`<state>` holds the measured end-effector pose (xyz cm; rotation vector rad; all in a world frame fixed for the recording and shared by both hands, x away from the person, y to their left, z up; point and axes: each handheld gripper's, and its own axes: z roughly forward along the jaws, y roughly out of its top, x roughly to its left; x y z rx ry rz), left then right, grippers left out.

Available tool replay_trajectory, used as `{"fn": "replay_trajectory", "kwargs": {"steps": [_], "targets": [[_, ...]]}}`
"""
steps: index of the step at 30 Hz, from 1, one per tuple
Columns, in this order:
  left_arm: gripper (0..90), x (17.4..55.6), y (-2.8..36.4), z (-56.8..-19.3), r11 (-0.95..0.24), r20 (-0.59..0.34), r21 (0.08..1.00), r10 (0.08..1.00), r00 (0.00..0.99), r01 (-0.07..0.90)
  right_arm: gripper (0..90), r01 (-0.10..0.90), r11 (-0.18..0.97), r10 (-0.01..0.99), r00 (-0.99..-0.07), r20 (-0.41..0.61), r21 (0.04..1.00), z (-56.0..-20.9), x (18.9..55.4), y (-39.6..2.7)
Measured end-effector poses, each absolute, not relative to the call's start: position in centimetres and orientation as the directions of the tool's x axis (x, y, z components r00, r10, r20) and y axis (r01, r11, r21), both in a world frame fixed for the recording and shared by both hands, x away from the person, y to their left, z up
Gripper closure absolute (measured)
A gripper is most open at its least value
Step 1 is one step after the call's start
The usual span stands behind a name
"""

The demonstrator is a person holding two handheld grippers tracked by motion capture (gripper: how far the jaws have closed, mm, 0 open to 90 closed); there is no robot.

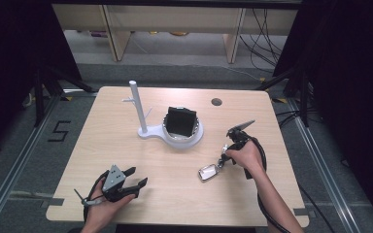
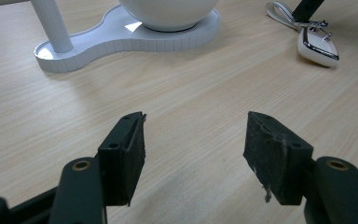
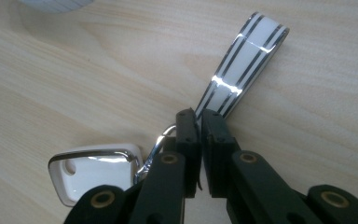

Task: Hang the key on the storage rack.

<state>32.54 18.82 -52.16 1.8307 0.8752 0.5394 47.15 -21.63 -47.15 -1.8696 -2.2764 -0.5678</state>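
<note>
A white key fob (image 1: 208, 172) (image 2: 318, 46) (image 3: 93, 170) lies flat on the wooden table, right of centre. A metal ring joins it to a white strap with dark stripes (image 3: 244, 60). My right gripper (image 1: 223, 156) (image 3: 198, 116) points down at the table and is shut on the lower end of that strap, beside the ring. Over the near left of the table my left gripper (image 1: 137, 175) (image 2: 196, 135) is held level, open, with only bare tabletop between its pads.
A white stand (image 1: 148, 133) (image 2: 121, 39) with an upright pegged post (image 1: 137, 104) sits mid-table. Its bowl (image 1: 196, 132) holds a black object (image 1: 180, 121). A round cable hole (image 1: 216, 102) lies near the far edge. Dark curtains flank the table.
</note>
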Motion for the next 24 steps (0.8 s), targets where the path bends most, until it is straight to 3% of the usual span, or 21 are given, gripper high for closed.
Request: {"fn": "replay_trajectory", "kwargs": {"steps": [3,4,6,17,19,20,24], "targets": [[37.6,32.6,18.8,-52.1,-0.244,-0.022,0.914,0.767,0.642,0.324,80.6,0.979,0.112,0.918,-0.168,0.358,0.17,-47.1,47.0,-21.3],[37.6,32.5,18.8,-52.1,-0.244,-0.022,0.914,0.767,0.642,0.324,78.5,0.972,0.152,0.915,-0.207,0.346,0.179,-47.3,47.1,-21.5],[37.6,32.6,18.8,-52.1,-0.244,-0.023,0.914,0.766,0.642,0.324,77.4,0.973,0.148,0.915,-0.203,0.348,0.177,-47.2,47.1,-21.5],[37.6,32.5,18.8,-52.1,-0.246,-0.021,0.913,0.766,0.642,0.324,74.6,0.981,0.11,0.937,-0.156,0.314,0.159,-47.2,46.7,-21.0],[37.6,32.5,18.8,-52.1,-0.246,-0.022,0.914,0.766,0.642,0.324,74.4,0.992,0.074,0.938,-0.105,0.332,0.105,-47.0,46.7,-20.6],[37.6,32.6,18.8,-52.1,-0.245,-0.022,0.914,0.766,0.642,0.324,74.6,0.986,0.113,0.938,-0.146,0.313,0.122,-47.1,46.8,-20.9],[37.6,32.5,18.8,-52.1,-0.246,-0.022,0.913,0.766,0.642,0.325,75.9,0.986,0.114,0.941,-0.146,0.305,0.12,-47.2,46.8,-20.8]]}}
